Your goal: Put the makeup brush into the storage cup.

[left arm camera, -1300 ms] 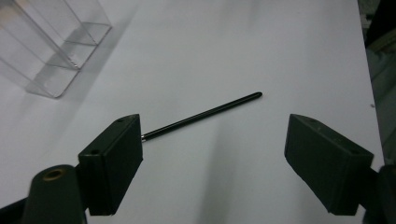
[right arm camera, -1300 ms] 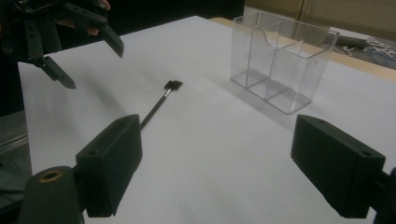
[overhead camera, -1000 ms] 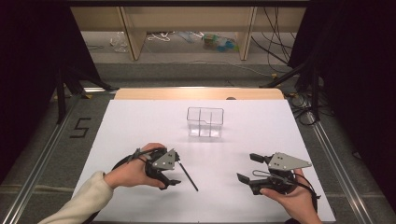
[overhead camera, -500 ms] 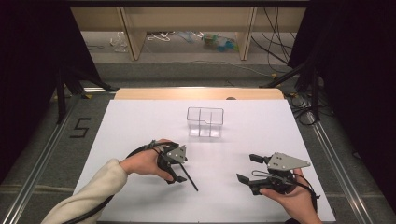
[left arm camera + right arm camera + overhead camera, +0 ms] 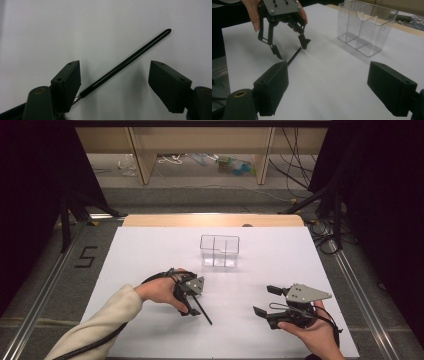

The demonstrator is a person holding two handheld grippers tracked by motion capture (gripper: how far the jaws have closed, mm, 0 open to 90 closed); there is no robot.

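1. Your left claw [image 5: 192,306] hangs with jaws apart over the black rod [image 5: 125,63], which lies flat on the white bench [image 5: 150,250].
2. Your right claw [image 5: 267,301] is spread wide, holding nothing.
3. The clear divided box [image 5: 220,251] stands farther back.

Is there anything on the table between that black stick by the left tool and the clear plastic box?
Nothing visible does. The black stick lies flat on the white table under the open left tool, and the stretch of table from there up to the clear plastic box is bare.
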